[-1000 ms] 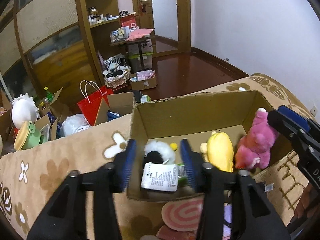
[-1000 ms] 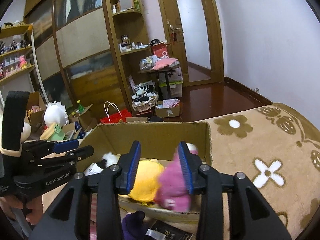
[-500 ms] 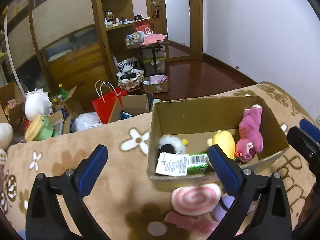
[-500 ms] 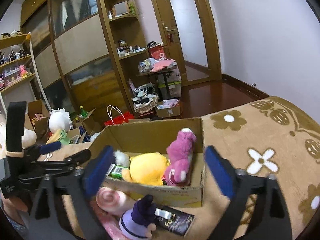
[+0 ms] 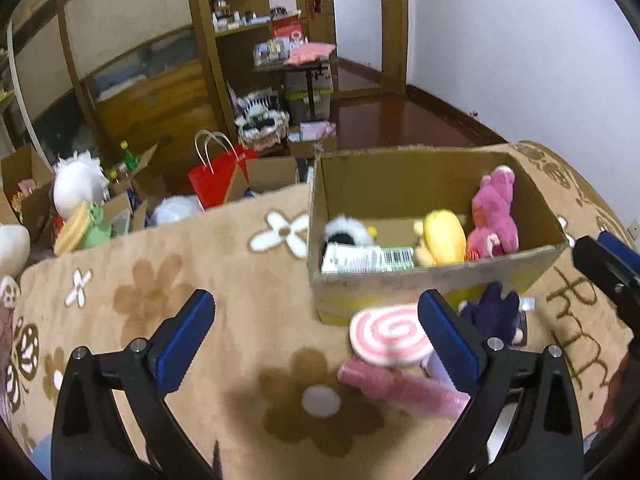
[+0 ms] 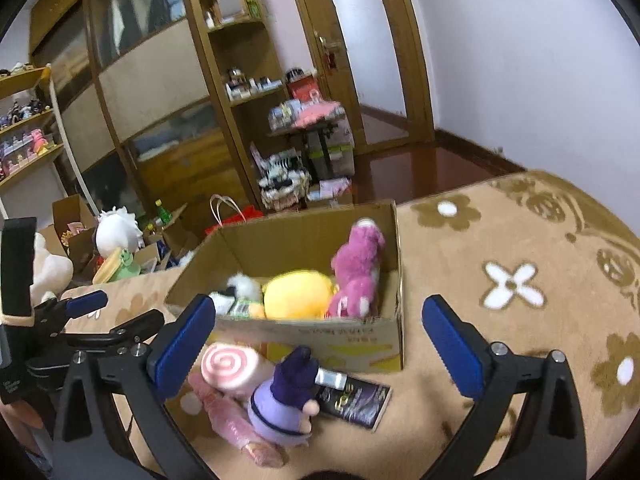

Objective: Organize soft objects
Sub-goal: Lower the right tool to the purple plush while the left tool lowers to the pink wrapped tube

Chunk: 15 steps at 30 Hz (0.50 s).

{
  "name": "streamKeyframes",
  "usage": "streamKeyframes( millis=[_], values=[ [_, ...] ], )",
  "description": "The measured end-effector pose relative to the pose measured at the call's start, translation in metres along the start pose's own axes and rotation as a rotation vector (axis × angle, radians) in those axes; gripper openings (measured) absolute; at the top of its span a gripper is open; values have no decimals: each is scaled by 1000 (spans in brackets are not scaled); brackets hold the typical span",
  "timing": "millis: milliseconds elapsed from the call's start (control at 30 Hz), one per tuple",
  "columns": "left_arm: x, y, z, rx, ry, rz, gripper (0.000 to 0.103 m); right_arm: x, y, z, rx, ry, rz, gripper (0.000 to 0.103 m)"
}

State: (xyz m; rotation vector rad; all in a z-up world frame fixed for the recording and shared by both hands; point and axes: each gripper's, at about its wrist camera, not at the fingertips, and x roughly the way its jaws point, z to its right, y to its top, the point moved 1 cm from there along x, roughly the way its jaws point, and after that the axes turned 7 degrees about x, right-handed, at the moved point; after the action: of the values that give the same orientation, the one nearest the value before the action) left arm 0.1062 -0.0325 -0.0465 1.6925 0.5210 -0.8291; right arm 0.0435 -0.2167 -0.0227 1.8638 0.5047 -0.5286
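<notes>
An open cardboard box (image 5: 440, 276) (image 6: 320, 334) stands on the flowered beige blanket (image 5: 168, 300). Inside lie a pink plush bear (image 5: 494, 216) (image 6: 358, 272), a yellow plush (image 5: 442, 240) (image 6: 298, 294) and a black-and-white plush with a paper tag (image 5: 350, 240) (image 6: 240, 286). In front of the box lie a pink swirl-roll plush (image 5: 390, 336) (image 6: 232, 366), a purple plush doll (image 5: 494, 314) (image 6: 286, 396) and a pink wrapped stick toy (image 5: 400, 390) (image 6: 230, 424). My left gripper (image 5: 316, 344) is open and empty, back from the box. My right gripper (image 6: 318, 346) is open and empty too.
A dark printed packet (image 6: 354, 398) lies beside the purple doll. Beyond the blanket's far edge are a red bag (image 5: 216, 178), cardboard boxes, a white plush (image 5: 78, 188) and a green toy (image 5: 86, 230). Wooden shelves, a small table (image 6: 312, 128) and a door stand behind.
Both grippers opened wide, letting go of the plush toys in the box, and drew back toward me. The box now sits farther off, and the toys in front of it came into view.
</notes>
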Motion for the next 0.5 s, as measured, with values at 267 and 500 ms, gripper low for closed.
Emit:
streamKeyframes(
  millis=[267,500],
  values=[
    [11,-14,5,-25,-50,-81,101,12,-19,3,50,11,-89,103],
    [27,-25,6,-55,-80,-159,101,24,-27,4,57,2,-118,103]
  ],
)
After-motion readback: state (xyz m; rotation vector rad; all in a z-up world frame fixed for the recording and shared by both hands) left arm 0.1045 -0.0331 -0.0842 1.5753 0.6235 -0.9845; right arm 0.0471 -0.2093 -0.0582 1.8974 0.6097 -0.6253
